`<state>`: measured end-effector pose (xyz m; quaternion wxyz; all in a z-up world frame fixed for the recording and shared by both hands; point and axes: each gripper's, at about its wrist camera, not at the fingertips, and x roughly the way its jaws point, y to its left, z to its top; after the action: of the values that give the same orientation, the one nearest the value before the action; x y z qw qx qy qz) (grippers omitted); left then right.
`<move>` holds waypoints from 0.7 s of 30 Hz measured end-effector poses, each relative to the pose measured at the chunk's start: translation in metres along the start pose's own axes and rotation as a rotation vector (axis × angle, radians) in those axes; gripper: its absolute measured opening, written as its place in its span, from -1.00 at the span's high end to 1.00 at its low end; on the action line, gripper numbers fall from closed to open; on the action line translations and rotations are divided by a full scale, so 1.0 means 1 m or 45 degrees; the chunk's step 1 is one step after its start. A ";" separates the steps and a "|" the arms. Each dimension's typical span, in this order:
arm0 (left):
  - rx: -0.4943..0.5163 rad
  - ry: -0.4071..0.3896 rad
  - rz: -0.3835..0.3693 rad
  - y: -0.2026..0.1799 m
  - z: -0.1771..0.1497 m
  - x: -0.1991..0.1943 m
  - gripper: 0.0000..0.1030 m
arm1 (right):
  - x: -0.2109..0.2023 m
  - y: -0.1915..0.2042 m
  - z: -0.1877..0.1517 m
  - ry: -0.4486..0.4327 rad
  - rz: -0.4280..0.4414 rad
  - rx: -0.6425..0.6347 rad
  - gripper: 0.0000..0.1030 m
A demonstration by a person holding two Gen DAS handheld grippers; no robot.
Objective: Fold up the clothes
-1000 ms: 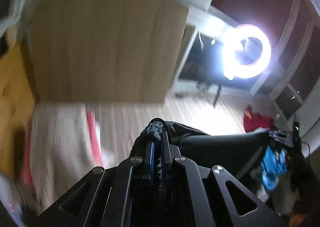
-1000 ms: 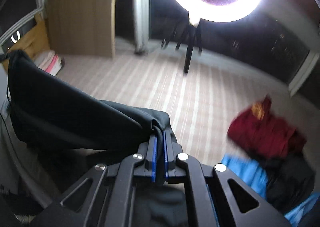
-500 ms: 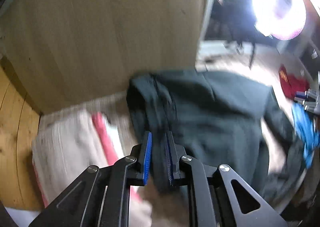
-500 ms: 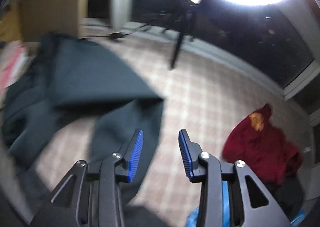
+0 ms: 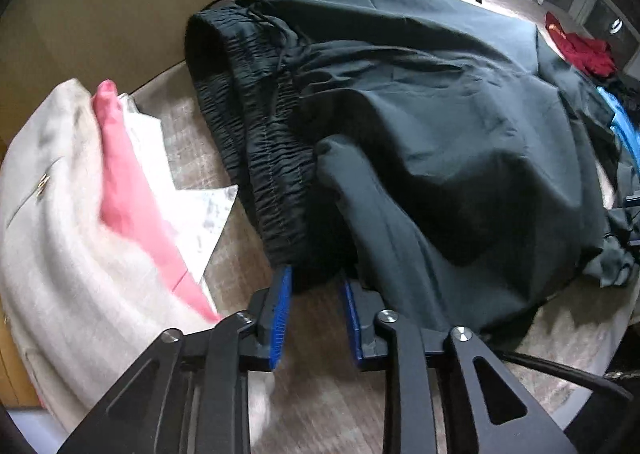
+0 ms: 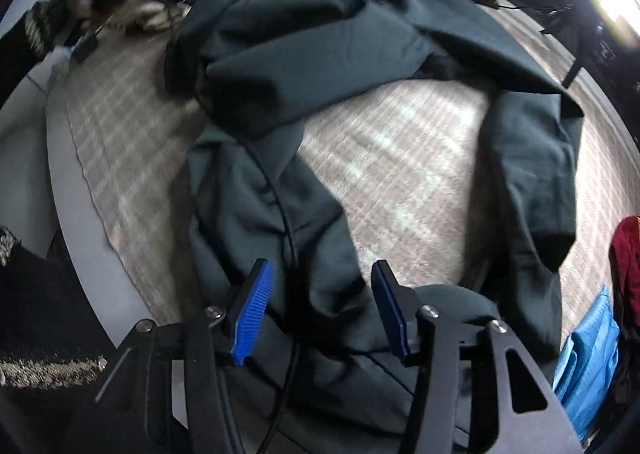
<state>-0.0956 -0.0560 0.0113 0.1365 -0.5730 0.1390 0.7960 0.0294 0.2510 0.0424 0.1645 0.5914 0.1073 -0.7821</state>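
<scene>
Garment: dark green-black woven trousers (image 5: 440,125), matte and softly creased, spread rumpled on the pale plaid rug (image 6: 400,173).
Waistband: one gathered elastic band (image 5: 260,157) with stitched ribbing and a thin drawcord, seen only in the left wrist view.
Trouser legs: two legs, splayed apart with bare rug between them, seen only in the right wrist view; one thin black cable (image 6: 280,213) crosses the nearer leg.
Left gripper (image 5: 316,294): black frame, two ribbed blue pads (image 5: 280,318) set narrowly apart, holding nothing; waistband edge lies just at the tips.
Right gripper (image 6: 320,294): two blue pads spread wide, holding nothing, above the nearer leg.
Side stack: one beige knit piece (image 5: 52,213), one pink cloth (image 5: 128,189) and one white cloth (image 5: 188,205), folded, just beside the waistband.
Other clothes: one red garment (image 5: 580,49) and one blue garment (image 6: 588,354) past the trousers.
Backdrop: smooth tan wood panel (image 5: 120,5).
</scene>
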 end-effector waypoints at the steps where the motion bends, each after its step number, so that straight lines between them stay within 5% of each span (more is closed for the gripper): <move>1: 0.019 -0.001 0.008 -0.001 0.001 0.003 0.51 | 0.002 0.003 -0.001 0.012 -0.003 -0.026 -0.08; 5: 0.055 -0.050 0.003 -0.002 0.004 0.004 0.62 | 0.011 0.023 -0.006 0.054 -0.082 -0.182 -0.09; 6: 0.035 -0.073 -0.020 0.001 0.005 0.003 1.00 | 0.014 0.026 -0.007 0.062 -0.109 -0.211 -0.09; 10: -0.016 -0.099 -0.052 0.005 0.014 -0.007 1.00 | 0.029 0.029 -0.012 0.101 -0.193 -0.287 -0.08; 12: -0.002 -0.130 -0.060 0.004 0.016 -0.025 1.00 | 0.027 0.024 -0.013 0.099 -0.189 -0.279 0.88; 17: 0.007 -0.225 -0.015 0.016 0.006 -0.090 1.00 | -0.004 -0.024 -0.014 0.050 -0.242 -0.067 0.90; 21: 0.004 -0.149 0.008 0.018 -0.003 -0.079 0.98 | -0.037 -0.061 -0.018 -0.022 -0.294 0.075 0.90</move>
<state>-0.0757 -0.0787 0.0862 0.1428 -0.5248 0.1338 0.8284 0.0311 0.3191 0.0707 0.0571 0.5728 0.1502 -0.8038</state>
